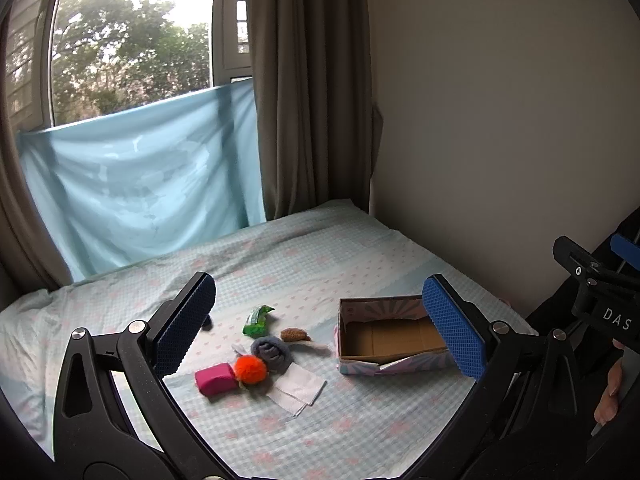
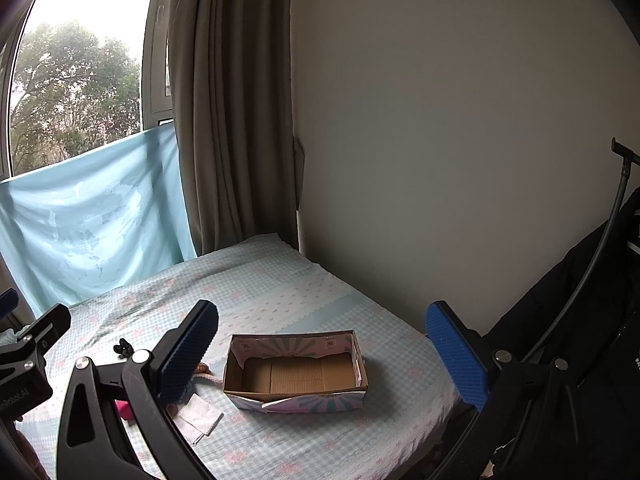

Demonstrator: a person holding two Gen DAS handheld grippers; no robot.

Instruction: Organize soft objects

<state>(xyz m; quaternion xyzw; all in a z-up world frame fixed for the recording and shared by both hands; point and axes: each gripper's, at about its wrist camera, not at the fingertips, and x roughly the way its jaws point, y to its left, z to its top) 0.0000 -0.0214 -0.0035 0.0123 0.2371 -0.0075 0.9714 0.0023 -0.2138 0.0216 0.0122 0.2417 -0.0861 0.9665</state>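
A heap of soft things lies on the bed, seen in the left wrist view: a pink block (image 1: 215, 379), an orange pompom (image 1: 250, 368), a rolled grey sock (image 1: 272, 352), a green packet (image 1: 256, 320), a small brown plush (image 1: 295, 335) and a folded white cloth (image 1: 298, 390). To their right stands an empty cardboard box (image 1: 400, 366) with patterned walls. My left gripper (image 1: 320, 320) hovers open above and short of the heap. My right gripper (image 2: 322, 354) is open too, facing the box (image 2: 312, 402). The white cloth (image 2: 200, 416) and pink block (image 2: 124, 408) peek past its left finger.
The bed (image 1: 320, 256) has a pale checked sheet and runs to a wall (image 2: 440, 160) on the right. A brown curtain (image 1: 312, 100) and blue cloth (image 1: 140, 184) hang at the far end. A small black clip (image 2: 123, 347) lies left of the box. A hand (image 1: 610, 392) shows at the right edge.
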